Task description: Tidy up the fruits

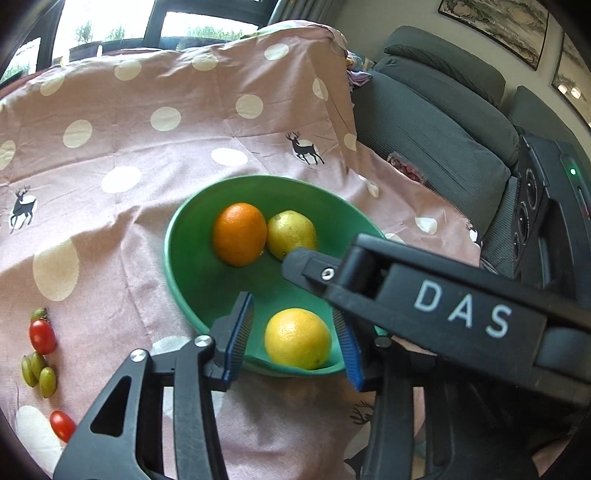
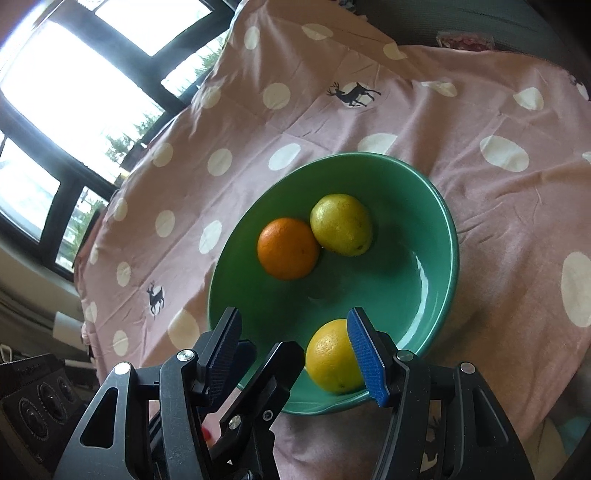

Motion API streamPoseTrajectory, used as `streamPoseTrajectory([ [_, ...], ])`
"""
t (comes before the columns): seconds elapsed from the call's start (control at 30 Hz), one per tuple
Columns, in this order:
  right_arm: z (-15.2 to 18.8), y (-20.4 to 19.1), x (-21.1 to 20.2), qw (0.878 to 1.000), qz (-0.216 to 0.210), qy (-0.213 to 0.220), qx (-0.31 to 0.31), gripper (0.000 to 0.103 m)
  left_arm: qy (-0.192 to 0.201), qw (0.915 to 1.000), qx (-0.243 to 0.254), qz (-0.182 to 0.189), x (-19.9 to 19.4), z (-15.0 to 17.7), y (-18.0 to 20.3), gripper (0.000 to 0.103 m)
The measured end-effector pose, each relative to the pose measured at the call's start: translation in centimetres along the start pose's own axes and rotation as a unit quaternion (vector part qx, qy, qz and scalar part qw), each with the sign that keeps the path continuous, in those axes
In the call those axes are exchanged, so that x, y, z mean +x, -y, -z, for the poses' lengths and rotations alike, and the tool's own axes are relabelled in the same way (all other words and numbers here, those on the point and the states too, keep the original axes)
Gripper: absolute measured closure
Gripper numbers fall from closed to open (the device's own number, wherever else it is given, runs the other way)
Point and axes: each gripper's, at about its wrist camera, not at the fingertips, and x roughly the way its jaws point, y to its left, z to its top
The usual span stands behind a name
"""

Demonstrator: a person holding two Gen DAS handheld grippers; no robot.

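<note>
Lighting: daylight from the windows [image 2: 70,92] upper left of my views, blown out white. Soft shadows inside the green bowl [image 2: 436,236], glare streak on its right wall. Fisheye bending and dark vignette at edges; my near grippers slightly soft.

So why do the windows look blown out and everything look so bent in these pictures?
Left wrist view: the window is washed white and the fisheye curves the sofa. Right wrist view: the window glares too, and light glints off the green bowl.
</note>
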Motion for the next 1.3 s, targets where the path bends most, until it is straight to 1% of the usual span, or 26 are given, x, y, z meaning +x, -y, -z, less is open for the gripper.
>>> streamPoseTrajectory([
  [0.07, 0.0, -0.1, -0.3, 1.000, 0.005, 0.007, -0.001, 0.040, 0.005, 0.9999, -0.005, -0.008, -0.5, 0.1, -0.4, 0.052],
  [0.13, -0.1, -0.2, -0.4, 1.000, 0.009, 0.012, -0.003, 0.040, 0.009, 0.9998, -0.012, -0.014, -1.1, 0.1, -0.8, 0.043],
  [0.3, 0.0, -0.5, -0.9, 0.999, 0.028, 0.025, -0.009, 0.040, 0.030, 0.9983, -0.045, -0.021, -3.2, 0.0, -2.5, 0.031],
  [0.4, 0.0, -0.7, -1.1, 0.999, 0.038, 0.031, -0.013, 0.041, 0.042, 0.9965, -0.056, -0.044, -4.6, 0.1, -3.4, 0.027],
  [0.47, 0.0, -0.9, -1.3, 0.998, 0.040, 0.035, -0.016, 0.041, 0.045, 0.9943, -0.063, -0.073, -5.4, 0.2, -3.9, 0.025],
  [0.53, 0.1, -1.3, -1.4, 0.998, 0.040, 0.039, -0.020, 0.040, 0.051, 0.9905, -0.073, -0.105, -6.4, 0.4, -4.6, 0.025],
  [0.67, 0.5, -2.6, -1.5, 0.998, 0.031, 0.041, -0.037, 0.037, 0.065, 0.9815, -0.099, -0.150, -8.7, 0.9, -6.9, 0.024],
  [0.73, 0.8, -3.6, -1.6, 0.998, 0.018, 0.039, -0.050, 0.036, 0.070, 0.9753, -0.113, -0.176, -10.0, 1.3, -8.4, 0.024],
  [0.8, 1.0, -4.7, -1.5, 0.997, 0.005, 0.036, -0.066, 0.032, 0.073, 0.9685, -0.132, -0.198, -11.4, 2.1, -10.0, 0.024],
  [0.93, 1.8, -7.1, -1.1, 0.995, -0.022, 0.026, -0.097, 0.032, 0.075, 0.9532, -0.192, -0.221, -14.0, 4.3, -13.3, 0.024],
  [1.0, 2.4, -8.4, -0.6, 0.993, -0.039, 0.015, -0.113, 0.032, 0.070, 0.9480, -0.209, -0.229, -14.9, 5.2, -14.4, 0.024],
  [1.07, 2.9, -9.7, 0.1, 0.991, -0.048, 0.004, -0.128, 0.032, 0.069, 0.9462, -0.221, -0.226, -15.4, 6.0, -15.1, 0.024],
  [1.17, 3.7, -11.6, 1.8, 0.987, -0.056, -0.020, -0.151, 0.032, 0.051, 0.9493, -0.232, -0.205, -15.1, 6.9, -15.7, 0.025],
  [1.27, 4.8, -13.8, 4.3, 0.980, -0.067, -0.055, -0.180, 0.032, 0.026, 0.9552, -0.223, -0.193, -14.1, 7.8, -15.4, 0.026],
  [1.3, 5.2, -14.4, 5.1, 0.977, -0.073, -0.067, -0.188, 0.032, 0.019, 0.9574, -0.219, -0.188, -13.8, 8.1, -15.2, 0.028],
])
